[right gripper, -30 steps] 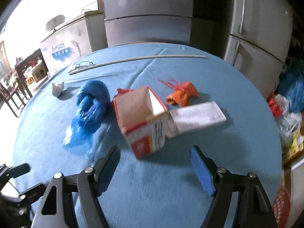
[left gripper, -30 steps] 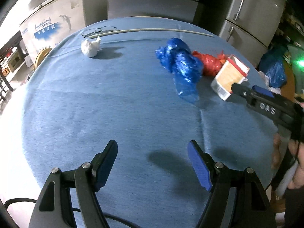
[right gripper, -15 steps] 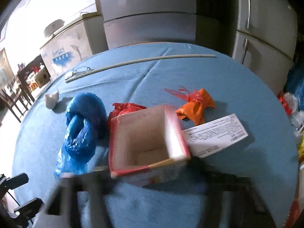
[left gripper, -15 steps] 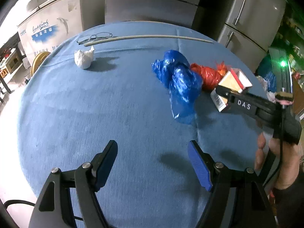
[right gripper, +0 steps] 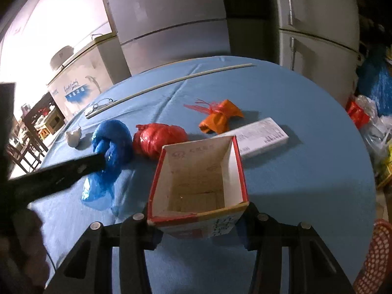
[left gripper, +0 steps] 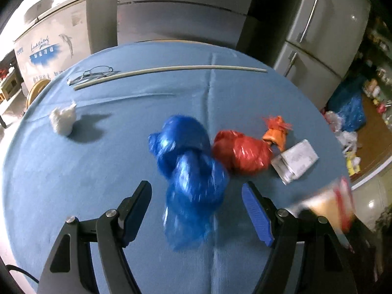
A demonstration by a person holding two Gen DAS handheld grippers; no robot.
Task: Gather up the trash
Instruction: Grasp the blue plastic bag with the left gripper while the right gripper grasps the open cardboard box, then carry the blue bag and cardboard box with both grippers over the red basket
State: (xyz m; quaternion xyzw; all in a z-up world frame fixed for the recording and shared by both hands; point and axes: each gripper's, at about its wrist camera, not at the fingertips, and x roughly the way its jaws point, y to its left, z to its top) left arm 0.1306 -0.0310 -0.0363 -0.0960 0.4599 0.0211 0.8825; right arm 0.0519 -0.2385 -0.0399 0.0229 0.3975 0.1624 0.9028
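A knotted blue plastic bag lies on the blue tablecloth. My left gripper stands open over it; the bag's tail shows between the fingers, and the pads are clear of it. Beside the blue bag lie a red bag, an orange bag and a flat white box. A crumpled white paper sits far left. My right gripper is shut on an open red-edged carton, held off the table with its empty inside facing the camera. The carton shows blurred in the left wrist view.
Glasses and a long white stick lie at the table's far side. Grey fridges and a chest freezer stand behind. Bags of rubbish and a red basket are on the floor at right.
My right gripper closed on the carton and lifted it off the table. My left gripper moved across to the blue bag, which now sits between its fingers.
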